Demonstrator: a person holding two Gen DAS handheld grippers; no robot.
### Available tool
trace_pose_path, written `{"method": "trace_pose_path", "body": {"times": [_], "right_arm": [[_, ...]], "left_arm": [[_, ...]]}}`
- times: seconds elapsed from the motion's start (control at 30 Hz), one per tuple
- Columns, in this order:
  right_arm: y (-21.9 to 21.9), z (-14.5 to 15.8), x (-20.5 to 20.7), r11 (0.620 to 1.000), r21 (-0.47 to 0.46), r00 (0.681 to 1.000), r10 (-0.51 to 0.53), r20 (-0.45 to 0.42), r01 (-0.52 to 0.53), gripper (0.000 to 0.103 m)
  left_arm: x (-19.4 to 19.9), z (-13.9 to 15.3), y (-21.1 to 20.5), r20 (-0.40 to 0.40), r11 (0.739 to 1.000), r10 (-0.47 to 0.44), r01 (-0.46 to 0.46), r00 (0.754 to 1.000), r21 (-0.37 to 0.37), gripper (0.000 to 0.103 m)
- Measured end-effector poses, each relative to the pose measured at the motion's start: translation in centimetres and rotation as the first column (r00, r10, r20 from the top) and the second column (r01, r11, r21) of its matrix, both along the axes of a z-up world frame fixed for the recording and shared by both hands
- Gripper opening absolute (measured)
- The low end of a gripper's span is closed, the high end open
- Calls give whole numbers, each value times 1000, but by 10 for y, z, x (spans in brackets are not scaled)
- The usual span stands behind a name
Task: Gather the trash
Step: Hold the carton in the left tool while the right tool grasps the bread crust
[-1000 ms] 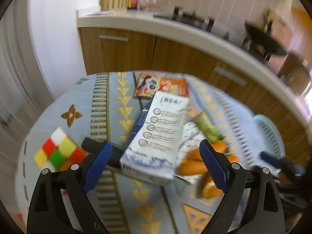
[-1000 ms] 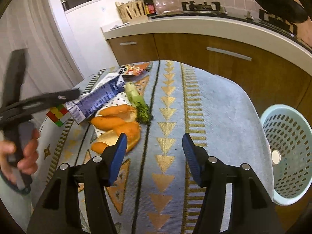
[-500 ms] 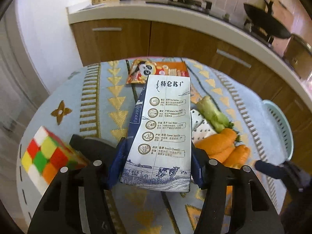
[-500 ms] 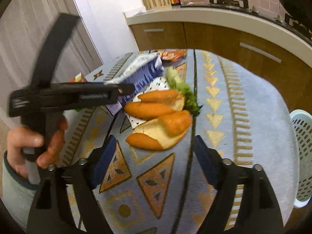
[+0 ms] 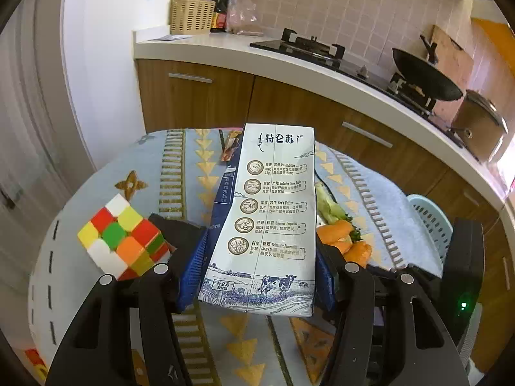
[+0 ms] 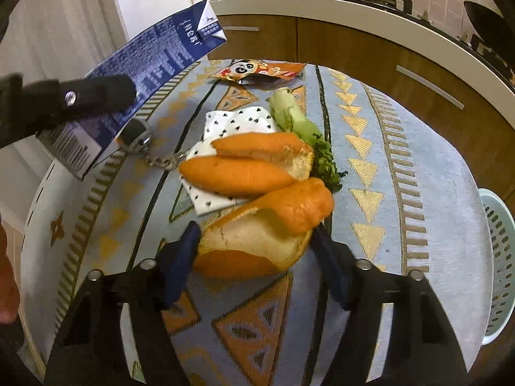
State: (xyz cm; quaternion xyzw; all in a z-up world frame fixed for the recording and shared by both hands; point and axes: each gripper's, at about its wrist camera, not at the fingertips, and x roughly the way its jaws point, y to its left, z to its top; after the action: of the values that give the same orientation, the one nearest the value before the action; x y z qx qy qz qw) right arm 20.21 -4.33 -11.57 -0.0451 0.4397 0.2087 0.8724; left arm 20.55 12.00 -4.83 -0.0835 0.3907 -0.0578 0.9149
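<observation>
My left gripper (image 5: 259, 276) is shut on a blue-and-white milk carton (image 5: 273, 218) and holds it lifted above the table; the carton also shows in the right wrist view (image 6: 154, 64), top left. My right gripper (image 6: 254, 257) has its jaws on both sides of the nearest torn bread roll (image 6: 264, 228), touching it on the tablecloth. A second bread roll (image 6: 244, 164), a lettuce piece (image 6: 289, 115), a dotted white napkin (image 6: 238, 122) and an orange snack wrapper (image 6: 257, 70) lie beyond.
A pale blue mesh bin stands off the table's right edge (image 6: 500, 257) and shows in the left wrist view too (image 5: 431, 222). A colour cube (image 5: 124, 238) sits at the left. A keyring with chain (image 6: 145, 144) lies by the napkin. Kitchen cabinets (image 5: 206, 96) stand behind.
My left gripper closed on the milk carton and lifted it off the table. My right gripper moved forward to the near bread roll and its jaws closed in on it.
</observation>
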Motion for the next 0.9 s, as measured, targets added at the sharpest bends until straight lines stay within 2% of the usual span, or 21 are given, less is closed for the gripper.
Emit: {"method": "trace_pose_path", "body": {"times": [0.03, 0.1, 0.2, 0.37, 0.6, 0.9], "right_arm": [[-4, 1, -1, 1000, 8, 1000, 0, 1, 0, 50], [-13, 7, -5, 1000, 27, 1000, -4, 10, 4, 30], [-29, 12, -6, 997, 76, 1000, -13, -8, 14, 14], [-50, 19, -12, 990, 135, 999, -33, -15, 35, 11], [-87, 58, -29, 986, 147, 991, -95, 98, 79, 10], [-154, 99, -37, 969, 164, 953, -219, 209, 186, 10]], "left_arm": [[-2, 0, 0, 2, 1000, 2, -2, 1000, -15, 56], [-4, 0, -1, 6, 999, -1, 1, 1000, -32, 56], [-11, 3, -7, 22, 1000, -10, 10, 1000, -29, 56], [-24, 15, -22, 62, 999, -32, 33, 998, -22, 56], [-33, 33, -50, 115, 996, -80, 82, 990, -17, 56], [-33, 51, -106, 178, 986, -156, 164, 972, -35, 56]]}}
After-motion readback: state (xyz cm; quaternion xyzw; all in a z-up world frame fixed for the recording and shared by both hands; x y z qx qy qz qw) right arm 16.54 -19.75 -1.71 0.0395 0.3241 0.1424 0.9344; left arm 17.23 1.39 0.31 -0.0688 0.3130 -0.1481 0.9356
